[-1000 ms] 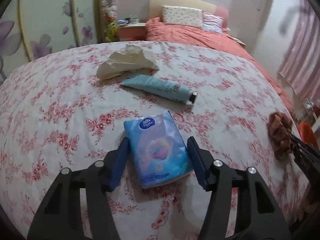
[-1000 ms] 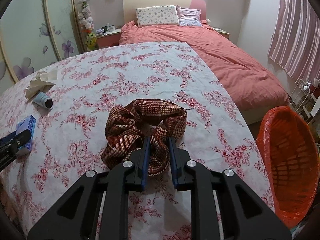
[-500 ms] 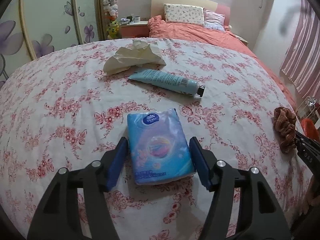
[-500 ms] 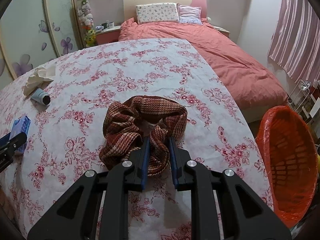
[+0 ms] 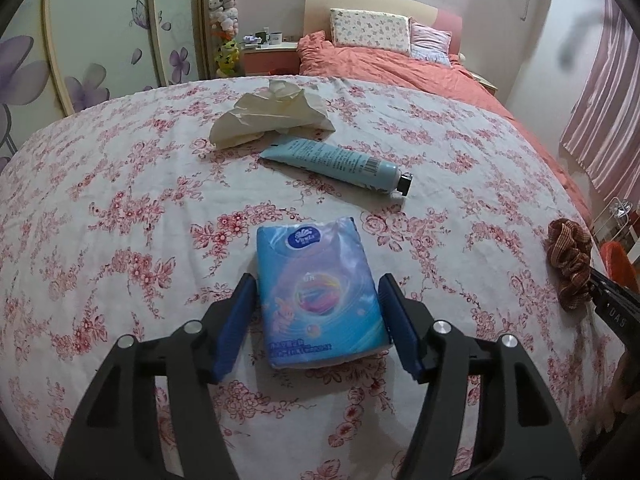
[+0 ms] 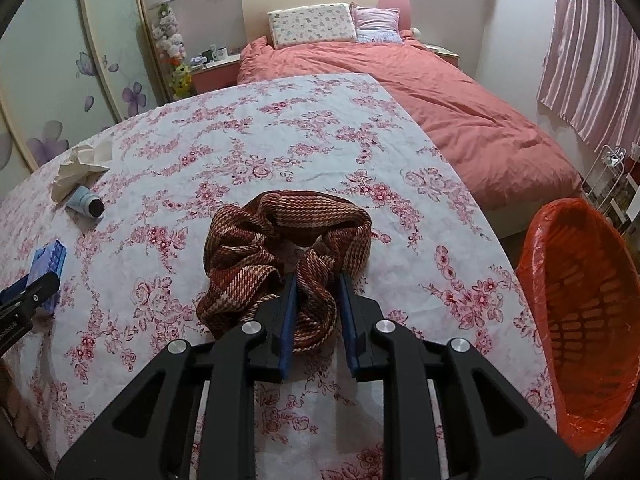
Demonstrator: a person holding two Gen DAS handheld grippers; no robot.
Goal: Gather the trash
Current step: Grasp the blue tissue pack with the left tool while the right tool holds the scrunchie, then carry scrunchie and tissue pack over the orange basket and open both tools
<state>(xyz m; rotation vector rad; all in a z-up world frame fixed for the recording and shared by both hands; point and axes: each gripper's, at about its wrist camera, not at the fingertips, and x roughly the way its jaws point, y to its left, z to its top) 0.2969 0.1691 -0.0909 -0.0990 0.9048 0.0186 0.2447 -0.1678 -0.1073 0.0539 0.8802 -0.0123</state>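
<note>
my left hand-held gripper [image 5: 318, 320] points steeply down at the bench [image 5: 120, 184], which carries a floral cloth. its jaws stand fairly wide, one on each side of the tissue pack [image 5: 318, 292]. the left pad sits just beside the pack's edge and the right pad looks about touching, but i cannot tell that either presses; the pack lies flat on the cloth. over the last second these jaws have just been opening a little, with the pack between them.

my right hand-held gripper [image 6: 318, 316] tilts down at much the same angle. its jaws are narrow and pinch a fold of the scrunchie [image 6: 280, 240], whose near loop is squeezed between the blue pads while the rest lies bunched on the cloth.

beyond the pack, the tube [image 5: 336, 164] lies on its side, black cap toward the right. a crumpled tissue [image 5: 272, 116] sits just behind it, touching the tube's flat end.

in the right wrist view the orange bin [image 6: 580, 312] stands off the bench's right edge, near the scrunchie, lined with an orange bag. the bed [image 6: 440, 92] lies behind the bench.
</note>
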